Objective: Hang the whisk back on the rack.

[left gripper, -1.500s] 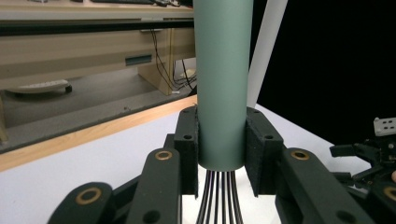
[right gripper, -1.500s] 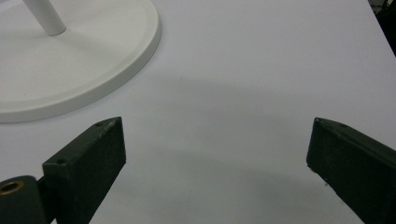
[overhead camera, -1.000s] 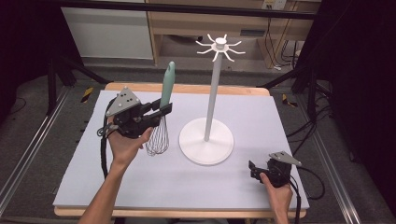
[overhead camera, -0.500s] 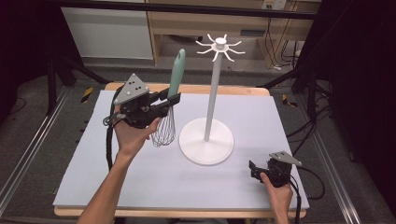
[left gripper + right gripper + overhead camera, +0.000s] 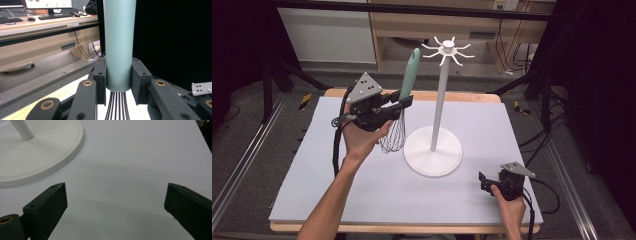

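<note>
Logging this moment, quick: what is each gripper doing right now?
Left gripper: closed on the whisk at its green handle.
Right gripper: open, holding nothing, over the mat.

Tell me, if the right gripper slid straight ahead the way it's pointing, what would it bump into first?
Probably the white round base of the hook stand. The right gripper rests low with its jaws open over the bare pale table top, and the base lies ahead and a little to one side, so it might just graze the rim.

A desk [image 5: 37,23] bearing my keyboard [image 5: 56,16] and monitor [image 5: 47,4] is standing behind my table [image 5: 512,125].
</note>
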Demonstrator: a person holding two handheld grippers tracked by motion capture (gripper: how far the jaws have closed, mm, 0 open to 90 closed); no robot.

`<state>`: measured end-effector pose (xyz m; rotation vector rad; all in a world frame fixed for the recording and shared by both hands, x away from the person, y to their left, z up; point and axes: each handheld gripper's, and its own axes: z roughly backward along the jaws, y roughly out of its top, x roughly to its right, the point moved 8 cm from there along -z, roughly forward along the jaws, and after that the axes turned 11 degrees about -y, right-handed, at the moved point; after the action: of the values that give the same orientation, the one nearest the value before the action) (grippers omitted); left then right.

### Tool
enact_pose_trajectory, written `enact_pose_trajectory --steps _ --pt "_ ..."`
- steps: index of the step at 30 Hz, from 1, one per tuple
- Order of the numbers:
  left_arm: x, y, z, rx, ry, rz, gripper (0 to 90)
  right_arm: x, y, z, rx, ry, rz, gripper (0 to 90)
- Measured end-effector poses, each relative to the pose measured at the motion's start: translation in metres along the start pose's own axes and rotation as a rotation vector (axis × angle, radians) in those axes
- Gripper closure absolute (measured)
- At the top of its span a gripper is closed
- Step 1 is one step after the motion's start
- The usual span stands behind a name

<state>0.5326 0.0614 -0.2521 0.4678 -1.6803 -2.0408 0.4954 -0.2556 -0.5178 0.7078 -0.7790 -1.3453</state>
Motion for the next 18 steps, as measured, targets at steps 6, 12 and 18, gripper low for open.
enact_pose_trajectory --steps 6,12,18 --pt "0.001 0.002 -0.004 -0.013 0.002 -0.009 68.6 0.000 0.000 0.000 -0.002 0.003 0.000 5.1" --pt "-0.001 0.002 -0.008 -0.021 0.005 -0.005 68.7 0.000 0.000 0.000 0.000 0.003 -0.005 5.1" --pt "0.000 0.001 -0.011 -0.025 -0.001 -0.004 68.7 0.000 0.000 0.000 -0.001 0.003 -0.005 5.1"
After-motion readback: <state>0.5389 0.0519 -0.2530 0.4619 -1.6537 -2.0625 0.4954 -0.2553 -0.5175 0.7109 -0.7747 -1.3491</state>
